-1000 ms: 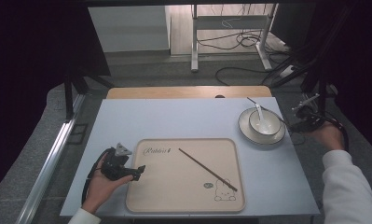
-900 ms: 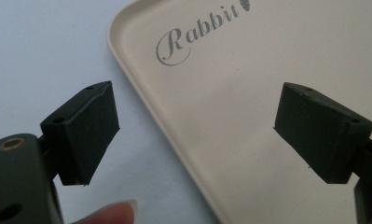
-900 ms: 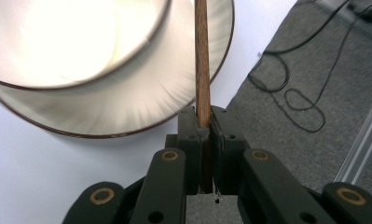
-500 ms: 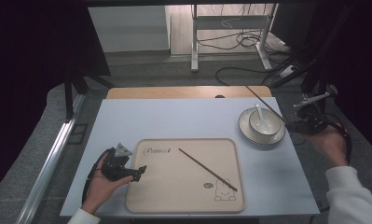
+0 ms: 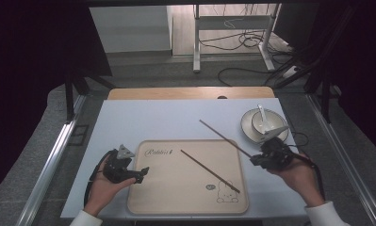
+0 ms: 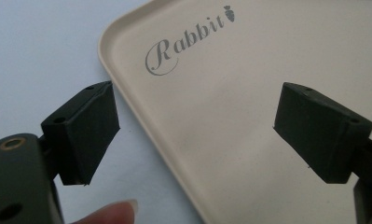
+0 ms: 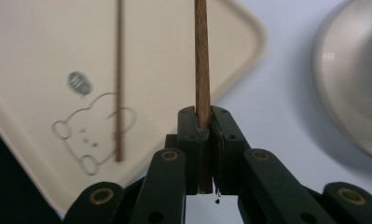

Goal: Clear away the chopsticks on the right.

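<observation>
Now the right hand-held gripper [image 5: 265, 157] is carrying a brown chopstick [image 5: 223, 137], with its jaws pressed together on one end of the stick, as the right gripper view shows plainly [image 7: 202, 70]. In the high view the held chopstick is slanting up and away from the gripper, over the far right corner of the beige tray [image 5: 143, 200] and the pale blue surface [image 5: 152, 120]. A second chopstick [image 5: 209, 171] is lying flat on the tray, running diagonally toward the printed rabbit drawing [image 5: 226, 192].

The step in hand seems to be setting the pair of chopsticks together on the tray: one is lying there, the other is being brought in. The next move probably calls for lowering the held stick beside its mate, roughly parallel and not crossing it, then easing the jaws apart gently so the stick is not rolling off.

The left hand-held gripper [image 5: 139, 173] is resting at the tray's left edge with its jaws spread wide and gripping nothing. A white bowl with a spoon [image 5: 263, 123] is sitting on the surface just beyond the right hand.
</observation>
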Tool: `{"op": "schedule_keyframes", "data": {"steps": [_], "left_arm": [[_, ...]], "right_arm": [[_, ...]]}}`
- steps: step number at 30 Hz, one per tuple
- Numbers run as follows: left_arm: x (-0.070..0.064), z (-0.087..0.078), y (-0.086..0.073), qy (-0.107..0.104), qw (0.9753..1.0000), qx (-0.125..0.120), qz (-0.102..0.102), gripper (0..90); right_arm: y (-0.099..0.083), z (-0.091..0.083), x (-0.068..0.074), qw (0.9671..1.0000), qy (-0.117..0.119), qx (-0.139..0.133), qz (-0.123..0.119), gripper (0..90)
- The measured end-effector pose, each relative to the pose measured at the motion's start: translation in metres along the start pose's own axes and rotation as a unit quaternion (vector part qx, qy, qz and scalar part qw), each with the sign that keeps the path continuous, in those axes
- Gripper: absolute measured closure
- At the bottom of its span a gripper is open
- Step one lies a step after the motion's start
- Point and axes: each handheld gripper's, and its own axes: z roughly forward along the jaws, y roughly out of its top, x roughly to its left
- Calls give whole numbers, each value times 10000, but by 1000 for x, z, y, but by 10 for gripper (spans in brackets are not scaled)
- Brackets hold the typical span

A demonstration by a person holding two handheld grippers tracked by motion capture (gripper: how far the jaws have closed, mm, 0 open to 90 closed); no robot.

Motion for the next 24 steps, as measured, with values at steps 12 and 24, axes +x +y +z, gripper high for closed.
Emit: {"op": "schedule_keyframes", "data": {"steps": [12, 24], "left_arm": [[0, 0, -3, 19, 10000, 28, -34, 139], [-1, 2, -3, 13, 10000, 75, 47, 139]], "right_arm": [[2, 46, 53, 9971, 540, 525, -94, 827], [-2, 72, 71, 9932, 546, 1008, -198, 778]]}}
